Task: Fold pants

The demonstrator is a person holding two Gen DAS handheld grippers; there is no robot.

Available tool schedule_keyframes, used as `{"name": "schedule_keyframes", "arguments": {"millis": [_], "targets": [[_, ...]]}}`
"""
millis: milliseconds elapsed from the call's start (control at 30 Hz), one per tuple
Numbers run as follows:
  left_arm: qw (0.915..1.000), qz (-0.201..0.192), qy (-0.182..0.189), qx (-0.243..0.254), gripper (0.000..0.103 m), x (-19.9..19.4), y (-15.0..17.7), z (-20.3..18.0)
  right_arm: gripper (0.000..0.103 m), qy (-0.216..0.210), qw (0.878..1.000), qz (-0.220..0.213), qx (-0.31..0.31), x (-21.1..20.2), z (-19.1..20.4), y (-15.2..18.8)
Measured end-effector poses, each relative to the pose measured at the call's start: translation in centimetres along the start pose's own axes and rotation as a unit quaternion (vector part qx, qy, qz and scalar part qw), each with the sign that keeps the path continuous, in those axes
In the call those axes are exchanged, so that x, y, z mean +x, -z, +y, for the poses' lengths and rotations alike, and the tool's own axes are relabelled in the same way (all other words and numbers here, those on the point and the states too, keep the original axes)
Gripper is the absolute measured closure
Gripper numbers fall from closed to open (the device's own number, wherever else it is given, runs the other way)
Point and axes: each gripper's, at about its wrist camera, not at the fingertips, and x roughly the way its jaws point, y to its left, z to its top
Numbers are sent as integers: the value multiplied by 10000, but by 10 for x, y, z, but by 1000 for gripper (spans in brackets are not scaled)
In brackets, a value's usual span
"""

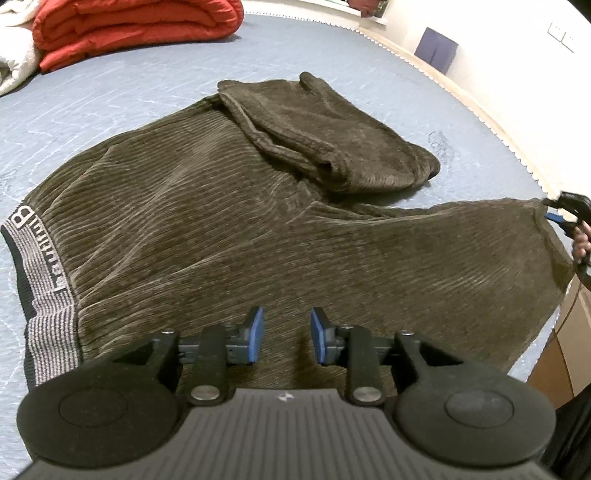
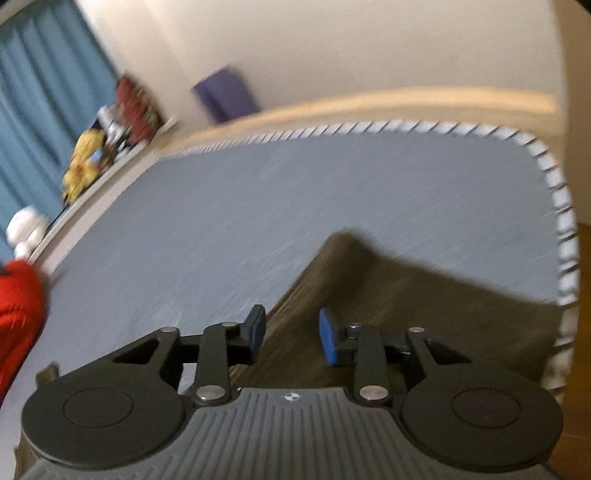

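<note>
Left gripper (image 1: 287, 336) at bottom centre, fingers apart, empty, over brown corduroy pants (image 1: 229, 206) spread mid-frame on blue-grey mattress (image 1: 110, 99); right gripper (image 2: 291, 334) fingers parted, empty, above pant edge; red quilt (image 1: 136, 26) upper left.

Dim; right view blurred (perhaps motion)

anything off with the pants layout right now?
Yes: one leg of the pants is bunched back on itself in a crumpled heap, not flat. The other leg lies stretched out toward the mattress edge.
</note>
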Motion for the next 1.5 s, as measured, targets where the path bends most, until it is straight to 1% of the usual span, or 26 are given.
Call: {"name": "schedule_keyframes", "arguments": {"millis": [67, 167, 200, 233, 267, 300, 400, 500, 600, 633, 667, 700, 733, 767, 800, 867, 933, 1000, 1067, 1100, 1133, 1167, 1267, 1333, 1400, 1500], "targets": [[10000, -12, -27, -18, 67, -2, 0, 5, 67, -178, 9996, 194, 51, 22, 4, 3], [9999, -56, -41, -92, 67, -7, -1, 12, 67, -100, 9998, 191, -32, 47, 9, 2], [9999, -73, -65, -135, 67, -9, -2, 16, 67, -16, 9998, 207, -55, 55, 11, 2], [9998, -82, -85, -178, 67, -11, -2, 20, 72, 187, 9996, 218, -73, 62, 12, 1], [9996, -83, -122, -236, 67, -12, -2, 25, 80, 324, 9993, 178, -42, 67, 11, 2], [9994, -79, -163, -279, 67, -13, -2, 29, 80, 341, 9994, 55, 93, 71, 7, -1], [9985, -81, -318, -433, 67, -17, -1, 44, 81, 372, 9984, -84, 410, 79, 2, -8], [9966, -167, -499, -638, 67, -24, 0, 63, 80, 387, 9983, -187, 393, 85, 2, -8], [9931, -305, -723, -871, 67, -33, 1, 86, 76, 458, 9982, -236, 315, 84, 8, -6], [9914, -238, -883, -933, 70, -33, 3, 94, 73, 493, 9980, -250, 318, 80, 11, -5], [9891, -146, -1063, -1009, 86, -31, 6, 106, 68, 506, 9978, -279, 336, 76, 15, -4], [9865, -36, -1219, -1095, 89, -28, 10, 118, 65, 501, 9976, -327, 354, 73, 18, -3], [9862, 13, -1183, -1162, 88, -26, 13, 126, 61, 481, 9975, -387, 351, 69, 26, -2], [9863, 38, -1085, -1241, 90, -26, 16, 133, 59, 448, 9975, -438, 328, 64, 32, -4], [9860, 32, -1137, -1221, 92, -28, 17, 133, 58, 392, 9976, -486, 292, 59, 38, -4], [9856, -5, -1290, -1093, 92, -32, 18, 128, 55, 198, 9978, -595, 200, 48, 55, -4], [9851, -134, -1385, -1009, 91, -38, 17, 121, 54, 1, 9977, -679, 73, 38, 73, -4], [9857, -275, -1338, -984, 90, -44, 17, 115, 50, -235, 9971, -720, -101, 29, 93, -3], [9882, -398, -1120, -971, 88, -45, 16, 111, 45, -485, 9957, -712, -341, 22, 114, 0], [9891, -304, -1104, -929, 87, -39, 16, 111, 43, -624, 9946, -680, -482, 20, 126, 3], [9887, -78, -1192, -900, 86, -29, 19, 112, 42, -783, 9929, -638, -628, 18, 139, 7], [9879, 31, -1237, -940, 86, -20, 21, 115, 42, -944, 9908, -572, -787, 17, 150, 11], [9848, -102, -1265, -1185, 85, -24, 13, 113, 42, -1373, 9821, -342, -1244, 17, 183, 28], [9855, -321, -1273, -1072, 85, -32, 7, 103, 42, -1567, 9743, -287, -1589, 19, 208, 39], [9871, -484, -1244, -883, 82, -36, 1, 88, 42, -1788, 9653, -164, -1895, 23, 232, 53], [9902, -464, -1176, -596, 81, -28, -6, 68, 42, -2107, 9503, 226, -2280, 34, 264, 76]]}}
